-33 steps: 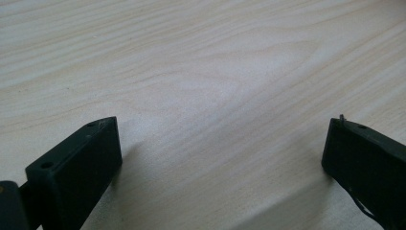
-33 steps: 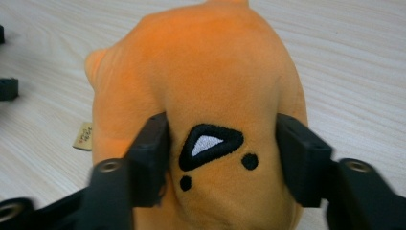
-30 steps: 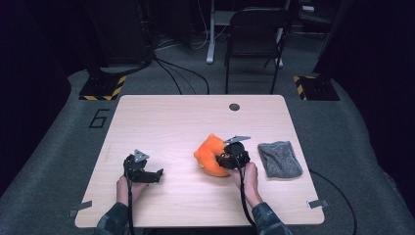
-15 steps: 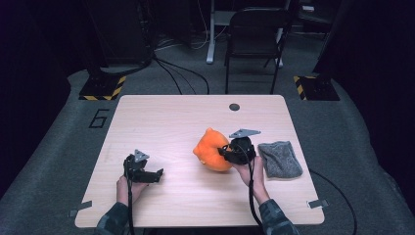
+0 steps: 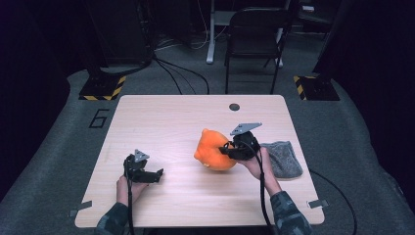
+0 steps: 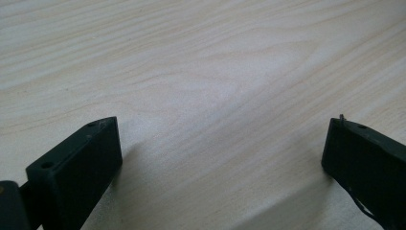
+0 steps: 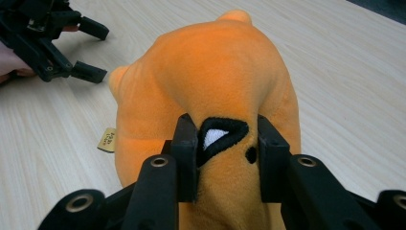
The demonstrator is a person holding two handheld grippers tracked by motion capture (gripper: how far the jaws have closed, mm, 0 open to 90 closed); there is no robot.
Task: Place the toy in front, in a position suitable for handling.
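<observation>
Right gripper point(image 7: 225, 158): jaws clamped on the orange plush toy point(image 7: 210, 81), pinching a fold of its fabric that carries a black-and-white embroidered patch point(image 7: 218, 136); a small black dot sits just beside the patch. They have just been closing, with the plush between them. Beyond the fingertips the toy's rounded body bulges away from the gripper; a small tan label point(image 7: 107, 140) hangs at its side, close to the table point(image 7: 344, 72). In the high view the right gripper point(image 5: 230, 151) holds the toy point(image 5: 214, 151) from the toy's right side, grey plate on top, hand behind it.

Just behind the right hand, a grey cloth point(image 5: 283, 157) lies flat on the table.

Left gripper point(image 6: 220, 158): jaws spread wide, nothing between them, bare wood grain under the tips. In the high view the left gripper point(image 5: 155, 175) rests low at the near left of the table, well apart from the toy.

Beyond the toy, near the far edge, a small dark round disc point(image 5: 234, 106).
</observation>
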